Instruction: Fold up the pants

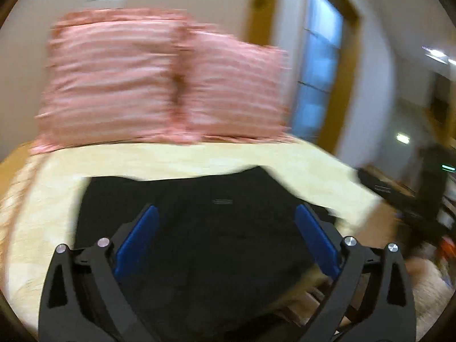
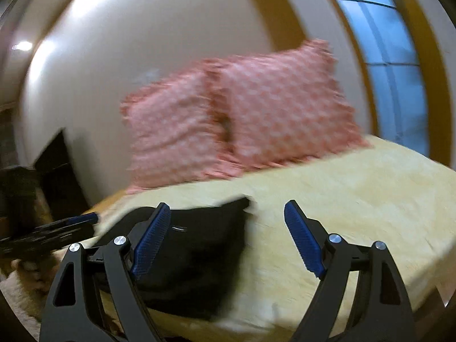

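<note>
Black pants (image 1: 216, 228) lie folded in a compact pile on the pale yellow bed cover (image 1: 199, 159). My left gripper (image 1: 226, 216) is open and empty, raised above the pants with its blue pads spread wide. In the right wrist view the pants (image 2: 199, 245) lie at the near left of the bed (image 2: 356, 199). My right gripper (image 2: 228, 219) is open and empty, above the pants' right edge. The left gripper's fingers (image 2: 71, 222) show at the far left of the right wrist view. Both views are motion-blurred.
Two pink patterned pillows (image 1: 159, 85) lean against the cream wall at the head of the bed; they also show in the right wrist view (image 2: 242, 119). A blue window (image 1: 322, 65) with a wooden frame is to the right. Dark furniture (image 2: 54, 171) stands left of the bed.
</note>
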A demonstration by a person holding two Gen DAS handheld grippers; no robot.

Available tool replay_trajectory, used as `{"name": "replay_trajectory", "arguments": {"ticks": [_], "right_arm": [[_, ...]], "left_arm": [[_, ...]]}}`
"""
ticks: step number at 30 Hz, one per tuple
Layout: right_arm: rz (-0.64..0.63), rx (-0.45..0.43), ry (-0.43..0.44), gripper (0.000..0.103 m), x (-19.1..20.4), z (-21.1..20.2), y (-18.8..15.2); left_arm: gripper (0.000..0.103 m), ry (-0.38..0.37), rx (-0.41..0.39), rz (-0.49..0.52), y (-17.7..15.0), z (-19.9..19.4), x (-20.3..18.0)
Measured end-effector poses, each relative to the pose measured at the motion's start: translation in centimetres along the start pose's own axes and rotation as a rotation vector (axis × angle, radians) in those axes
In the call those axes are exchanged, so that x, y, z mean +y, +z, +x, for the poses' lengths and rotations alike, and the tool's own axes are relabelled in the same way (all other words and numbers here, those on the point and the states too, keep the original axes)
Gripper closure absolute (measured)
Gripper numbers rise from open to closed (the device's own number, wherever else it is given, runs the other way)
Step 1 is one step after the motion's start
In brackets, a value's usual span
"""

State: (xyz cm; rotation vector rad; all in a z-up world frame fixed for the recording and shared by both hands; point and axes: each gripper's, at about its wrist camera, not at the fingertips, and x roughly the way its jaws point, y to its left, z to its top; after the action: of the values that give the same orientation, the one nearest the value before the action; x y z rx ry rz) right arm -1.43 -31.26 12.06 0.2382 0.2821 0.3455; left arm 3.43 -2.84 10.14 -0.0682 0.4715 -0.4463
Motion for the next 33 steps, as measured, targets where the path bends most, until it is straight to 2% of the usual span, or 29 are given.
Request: {"name": "replay_trajectory", "arguments": {"ticks": [2,5,7,10,12,13,16,18,20,21,24,28,30,33], "right_arm": [[-0.043,0.05,0.052,0.019,2.0,1.9,-0.2],[-0.092,0.141,0.091,0.019,4.3,5.0,-1.4],[-0.092,0.207,0.079,0.019,4.7,6.7,-2.3],[-0.041,0.338,0.011,0.019,3.3,8.6,-4.0],[0.001,0.388,0.007,0.019,2.1,8.8,-5.3],[0.002,0.388,0.02,0.019,1.9,8.3,-5.6],[-0.01,0.409,0.04,0.019,2.1,7.8,-4.8],[0.048,0.367,0.068,0.019,1.0,7.2,-3.0],[0.127,0.313,0.055,0.019,-1.3,7.0,-0.5],[0.174,0.318,0.045,0.019,-2.6,7.4,0.3],[0.265,0.411,0.065,0.019,-5.6,10.1,1.1],[0.261,0.547,0.009,0.021,-7.2,13.8,0.2],[0.298,0.596,0.027,0.03,-7.9,14.9,-0.6],[0.272,0.618,0.051,0.041,-7.5,15.2,-1.2]], "left_arm": [[0.005,0.065,0.038,-0.036,-0.5,0.7,1.6],[0.005,0.111,0.082,-0.069,-1.6,1.7,3.0],[0.005,0.138,0.113,-0.076,-2.2,2.2,3.7],[0.005,0.171,0.185,-0.101,-3.7,3.2,5.2],[0.005,0.183,0.206,-0.113,-4.7,3.5,6.2],[0.005,0.207,0.192,-0.095,-5.4,3.1,6.4],[0.005,0.196,0.17,-0.082,-5.9,2.8,6.8],[0.004,0.185,0.163,-0.083,-6.0,2.6,6.9],[0.003,0.172,0.153,-0.081,-6.2,2.4,7.0],[0.003,0.167,0.147,-0.08,-6.2,2.4,7.0],[0.002,0.156,0.131,-0.078,-6.4,2.2,7.1],[0.002,0.123,0.118,-0.092,-6.4,1.9,7.5],[0.002,0.109,0.111,-0.098,-6.4,1.7,7.6],[0.002,0.098,0.105,-0.1,-6.5,1.6,7.8]]}}
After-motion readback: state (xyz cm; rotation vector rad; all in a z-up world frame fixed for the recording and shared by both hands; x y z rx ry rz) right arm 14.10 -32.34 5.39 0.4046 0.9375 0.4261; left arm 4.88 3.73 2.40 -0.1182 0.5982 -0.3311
